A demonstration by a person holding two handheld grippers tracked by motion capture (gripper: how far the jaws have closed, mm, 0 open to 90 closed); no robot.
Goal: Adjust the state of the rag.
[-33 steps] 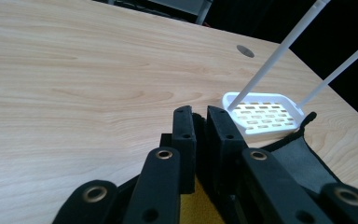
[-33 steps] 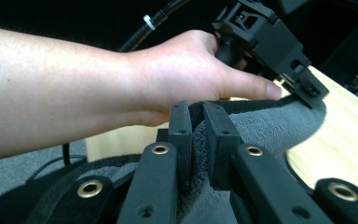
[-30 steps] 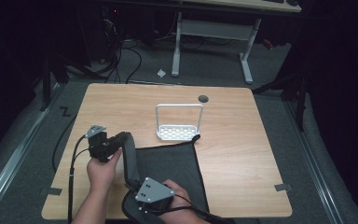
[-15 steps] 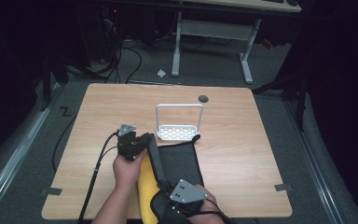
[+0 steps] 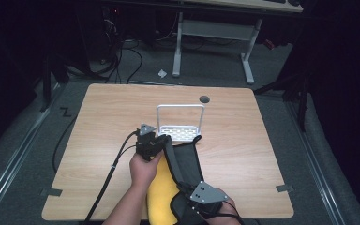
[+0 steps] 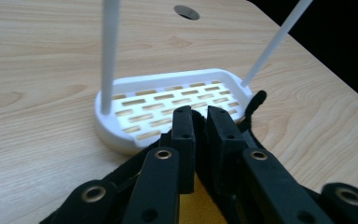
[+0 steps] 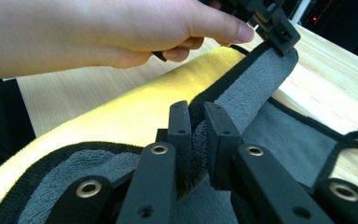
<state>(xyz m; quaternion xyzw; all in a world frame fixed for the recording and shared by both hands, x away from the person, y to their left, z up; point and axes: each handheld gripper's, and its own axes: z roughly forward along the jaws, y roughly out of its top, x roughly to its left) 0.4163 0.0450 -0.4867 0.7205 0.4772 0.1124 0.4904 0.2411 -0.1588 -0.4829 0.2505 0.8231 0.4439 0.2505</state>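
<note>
grey and yellow towel (image 5: 180, 164) pinched on its edge by left claw (image 5: 161, 140) and right claw (image 5: 187, 199), both closed; not yet hung on white rack (image 5: 180, 123) beyond.

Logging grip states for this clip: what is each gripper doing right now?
Left gripper: closed on the cloth's black-trimmed edge, near the white rack.
Right gripper: closed on the same cloth's edge, nearer the person.

Dim room — grey carpet floor (image 5: 37, 140), white-legged desk (image 5: 211, 42) behind, cables (image 5: 117, 51) trailing.
</note>
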